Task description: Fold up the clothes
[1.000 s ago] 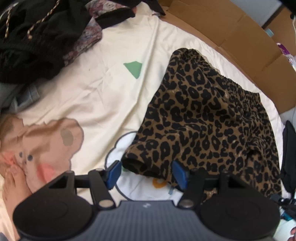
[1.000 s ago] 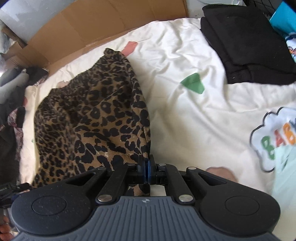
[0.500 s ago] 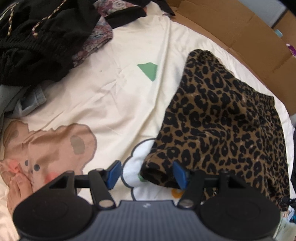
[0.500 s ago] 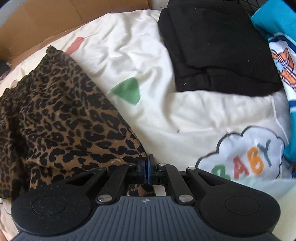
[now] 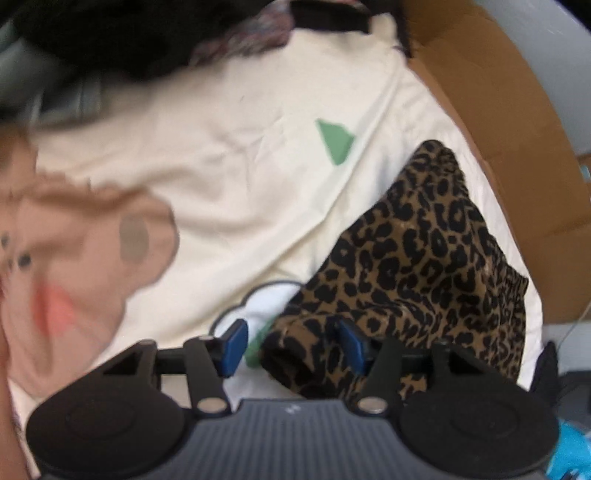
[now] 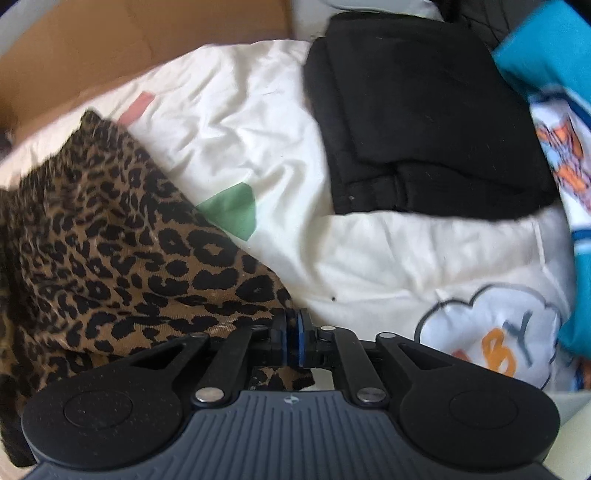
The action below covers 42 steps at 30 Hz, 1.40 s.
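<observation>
Leopard-print shorts (image 5: 424, 266) lie folded narrow on a cream printed sheet (image 5: 240, 166). My left gripper (image 5: 291, 341) hangs over their near corner, jaws closing. Its right pad touches the cloth, its left pad stands clear over the sheet, so nothing is gripped. In the right wrist view the shorts (image 6: 129, 240) spread to the left. My right gripper (image 6: 295, 338) sits at their near right edge, jaws opening by a thin slit. The cloth's edge still lies at the pads and runs on under the gripper.
A folded black garment (image 6: 424, 122) and a blue and white printed one (image 6: 546, 55) lie at the right of the sheet. A dark heap of clothes (image 5: 129, 33) fills the far left. Cardboard (image 5: 498, 110) borders the far edge of the sheet.
My right gripper carried the shorts' edge across, so the shorts now lie narrower, and its pads have parted slightly. The left gripper rolled and sank lower over the corner.
</observation>
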{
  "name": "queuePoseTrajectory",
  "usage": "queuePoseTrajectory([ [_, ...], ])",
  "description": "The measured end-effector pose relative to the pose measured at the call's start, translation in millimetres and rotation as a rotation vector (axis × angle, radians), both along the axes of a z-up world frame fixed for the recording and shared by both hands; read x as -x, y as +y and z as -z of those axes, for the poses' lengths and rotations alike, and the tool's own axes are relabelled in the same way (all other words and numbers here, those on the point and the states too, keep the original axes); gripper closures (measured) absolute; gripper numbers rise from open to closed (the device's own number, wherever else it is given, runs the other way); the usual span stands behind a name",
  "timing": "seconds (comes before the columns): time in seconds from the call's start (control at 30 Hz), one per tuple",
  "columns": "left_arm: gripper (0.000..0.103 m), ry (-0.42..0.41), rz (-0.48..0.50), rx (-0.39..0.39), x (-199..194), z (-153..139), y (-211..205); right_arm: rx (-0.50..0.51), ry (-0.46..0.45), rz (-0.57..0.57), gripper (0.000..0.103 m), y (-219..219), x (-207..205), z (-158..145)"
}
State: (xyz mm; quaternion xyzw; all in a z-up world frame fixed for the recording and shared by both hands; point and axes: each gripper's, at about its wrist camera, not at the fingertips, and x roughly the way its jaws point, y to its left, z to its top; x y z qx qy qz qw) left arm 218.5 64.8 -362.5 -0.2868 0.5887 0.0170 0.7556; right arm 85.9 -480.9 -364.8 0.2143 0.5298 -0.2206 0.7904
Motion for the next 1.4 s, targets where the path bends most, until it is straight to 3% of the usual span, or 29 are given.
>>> queuePoseTrajectory([
  [0.07, 0.043, 0.01, -0.006, 0.018, 2, 5, 0, -0.025, -0.008, 0.052, 0.081, -6, 7, 3],
  [0.17, 0.05, -0.001, -0.038, 0.052, 6, 9, 3, -0.084, -0.049, 0.104, 0.08, -12, 17, 5],
  [0.23, 0.063, -0.009, -0.062, 0.076, 8, 11, 6, -0.129, -0.07, 0.142, 0.08, -14, 21, 7],
  [0.3, 0.092, -0.01, -0.082, 0.107, 11, 13, 9, -0.173, -0.095, 0.175, 0.08, -15, 25, 9],
  [0.4, 0.099, -0.022, -0.086, 0.103, 13, 9, 11, -0.202, -0.098, 0.193, 0.086, -16, 26, 14],
  [0.57, 0.1, -0.085, -0.035, -0.002, 13, -16, 13, -0.245, -0.123, 0.299, 0.098, -21, 32, 17],
  [0.83, 0.101, -0.17, 0.028, -0.17, -6, -60, 37, -0.156, -0.096, 0.251, 0.099, -20, 21, -1],
  [1.03, 0.1, -0.23, 0.031, -0.178, -25, -74, 50, -0.065, -0.121, 0.261, 0.1, -28, 18, -15],
  [1.13, 0.092, -0.158, 0.003, -0.117, -33, -59, 50, -0.09, -0.115, 0.272, 0.096, -31, 18, -9],
  [1.17, 0.079, -0.14, -0.012, -0.114, -32, -54, 50, -0.104, -0.116, 0.289, 0.096, -33, 20, -6],
  [1.2, 0.059, -0.126, -0.026, -0.116, -32, -49, 50, -0.118, -0.117, 0.306, 0.092, -35, 23, -3],
  [1.27, 0.037, -0.124, -0.059, -0.091, -28, -41, 52, -0.205, -0.168, 0.362, 0.077, -40, 36, 4],
  [1.33, 0.034, -0.127, -0.098, -0.031, -25, -33, 57, -0.303, -0.236, 0.416, 0.065, -44, 51, 11],
  [1.4, 0.035, -0.11, -0.176, 0.046, -21, -23, 69, -0.33, -0.283, 0.436, 0.06, -45, 61, 11],
])
